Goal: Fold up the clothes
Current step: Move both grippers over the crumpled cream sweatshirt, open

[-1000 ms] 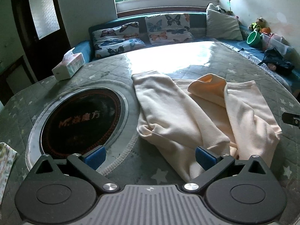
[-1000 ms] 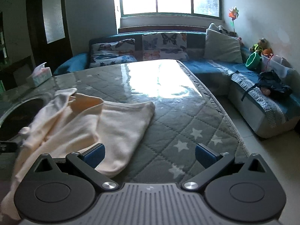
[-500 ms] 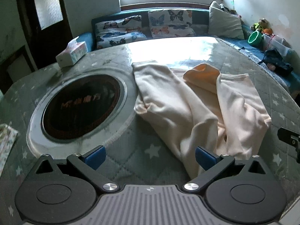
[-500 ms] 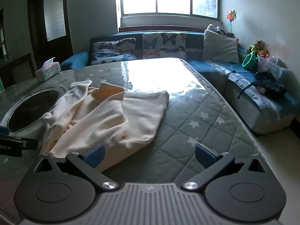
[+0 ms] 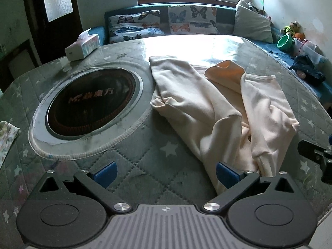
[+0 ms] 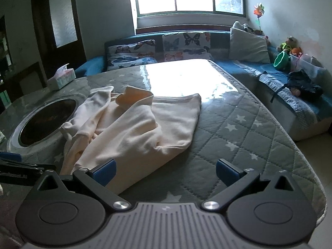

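Observation:
A cream garment (image 5: 224, 108) lies crumpled on the quilted table, its sleeves bunched and an orange-lined fold raised at the back. It also shows in the right wrist view (image 6: 132, 128). My left gripper (image 5: 166, 173) is open and empty, above the table near the garment's near edge; its right finger is beside the hanging hem. My right gripper (image 6: 166, 171) is open and empty, with its left finger over the garment's near corner. Part of the right gripper shows at the right edge of the left wrist view (image 5: 317, 155).
A round black cooktop (image 5: 89, 101) is set in the table left of the garment. A tissue box (image 5: 82, 45) stands at the far left corner. A sofa with butterfly cushions (image 6: 157, 47) runs behind and right. The table's right edge (image 6: 290, 137) drops to the floor.
Both grippers have pulled back and risen away from the garment, so more of the table shows. The garment lies still and both grippers stay open.

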The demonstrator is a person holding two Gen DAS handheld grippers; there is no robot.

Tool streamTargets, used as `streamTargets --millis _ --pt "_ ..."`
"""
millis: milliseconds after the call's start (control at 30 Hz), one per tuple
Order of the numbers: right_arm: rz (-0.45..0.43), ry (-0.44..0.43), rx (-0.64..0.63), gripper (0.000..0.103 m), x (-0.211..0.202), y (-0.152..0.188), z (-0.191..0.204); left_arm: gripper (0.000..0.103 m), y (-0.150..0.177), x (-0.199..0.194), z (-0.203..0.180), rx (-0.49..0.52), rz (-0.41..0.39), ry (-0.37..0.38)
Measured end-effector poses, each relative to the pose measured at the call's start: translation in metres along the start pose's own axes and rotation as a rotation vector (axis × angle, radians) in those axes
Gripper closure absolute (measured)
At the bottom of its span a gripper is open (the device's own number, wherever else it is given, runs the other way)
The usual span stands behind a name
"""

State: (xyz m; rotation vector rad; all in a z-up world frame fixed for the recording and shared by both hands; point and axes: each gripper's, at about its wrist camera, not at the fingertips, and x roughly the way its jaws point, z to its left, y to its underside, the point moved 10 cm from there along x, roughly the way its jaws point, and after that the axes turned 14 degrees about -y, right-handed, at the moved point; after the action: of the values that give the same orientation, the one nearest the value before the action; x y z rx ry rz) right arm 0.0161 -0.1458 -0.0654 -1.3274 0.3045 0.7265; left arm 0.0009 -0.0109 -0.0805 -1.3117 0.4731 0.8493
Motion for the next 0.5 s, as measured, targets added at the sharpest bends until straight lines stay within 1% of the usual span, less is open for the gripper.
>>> streamTargets --millis 500 --pt "0.019 -0.013 -0.017 0.0 0.0058 0.0021 0.0055 0.0 0.0042 0.0054 -0.0025 0.008 0.019 0.0"
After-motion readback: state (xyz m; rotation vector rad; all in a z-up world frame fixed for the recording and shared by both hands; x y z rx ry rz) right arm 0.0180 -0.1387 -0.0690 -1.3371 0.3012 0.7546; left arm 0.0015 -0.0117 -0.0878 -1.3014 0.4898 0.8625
